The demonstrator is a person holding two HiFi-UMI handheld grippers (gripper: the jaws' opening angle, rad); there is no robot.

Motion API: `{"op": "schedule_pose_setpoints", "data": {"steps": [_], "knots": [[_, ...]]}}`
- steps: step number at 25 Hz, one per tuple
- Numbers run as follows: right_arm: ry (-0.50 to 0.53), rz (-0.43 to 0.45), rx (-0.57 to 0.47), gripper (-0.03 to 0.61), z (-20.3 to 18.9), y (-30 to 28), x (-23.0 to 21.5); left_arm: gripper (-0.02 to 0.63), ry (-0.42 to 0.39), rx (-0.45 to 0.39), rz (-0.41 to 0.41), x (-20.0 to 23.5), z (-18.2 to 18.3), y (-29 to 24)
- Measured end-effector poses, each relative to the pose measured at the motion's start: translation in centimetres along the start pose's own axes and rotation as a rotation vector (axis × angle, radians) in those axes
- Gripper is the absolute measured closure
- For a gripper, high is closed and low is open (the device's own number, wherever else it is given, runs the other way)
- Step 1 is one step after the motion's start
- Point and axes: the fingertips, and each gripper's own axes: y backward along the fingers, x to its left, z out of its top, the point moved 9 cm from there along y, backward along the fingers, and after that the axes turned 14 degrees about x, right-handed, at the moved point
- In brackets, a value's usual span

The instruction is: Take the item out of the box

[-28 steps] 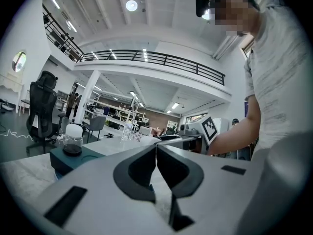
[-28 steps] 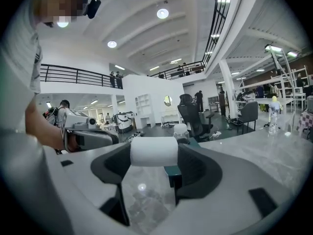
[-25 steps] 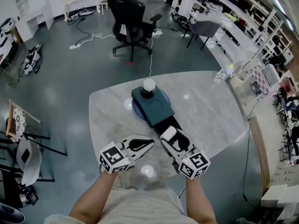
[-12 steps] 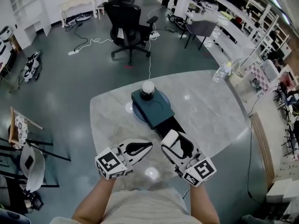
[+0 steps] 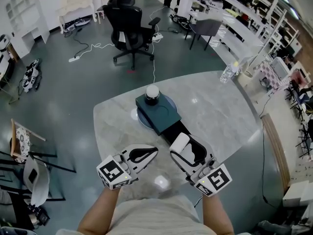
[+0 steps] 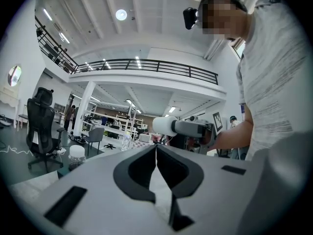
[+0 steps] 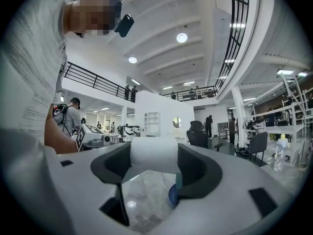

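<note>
Gripping a white cylinder (image 7: 154,154) between its jaws, the right gripper (image 5: 180,143) hangs over the pale marble table (image 5: 225,116) — the dark teal box (image 5: 157,112) sits just beyond its tips, black tray slid out. Beside it, the left gripper (image 5: 154,149) is closed on nothing. Past the table — grey-green floor (image 5: 63,97), a black office chair (image 5: 128,23) and trailing cables (image 5: 93,47).

White left tool (image 5: 154,149), right tool (image 5: 179,142), black-lined jaws, marker cubes (image 5: 113,172), pale shirt (image 5: 151,214)
</note>
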Motion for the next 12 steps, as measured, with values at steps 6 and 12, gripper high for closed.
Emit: {"op": "schedule_pose_setpoints", "data": {"steps": [6,12], "knots": [[0.013,-0.011,0.020,0.272,-0.30,0.38,-0.42,0.594,-0.020,0.002,-0.007,-0.13,0.47,-0.35],[0.049,-0.025,0.072,0.272,-0.87,0.16,-0.46,0.594,-0.017,0.011,-0.012,-0.03,0.40,-0.53]]}}
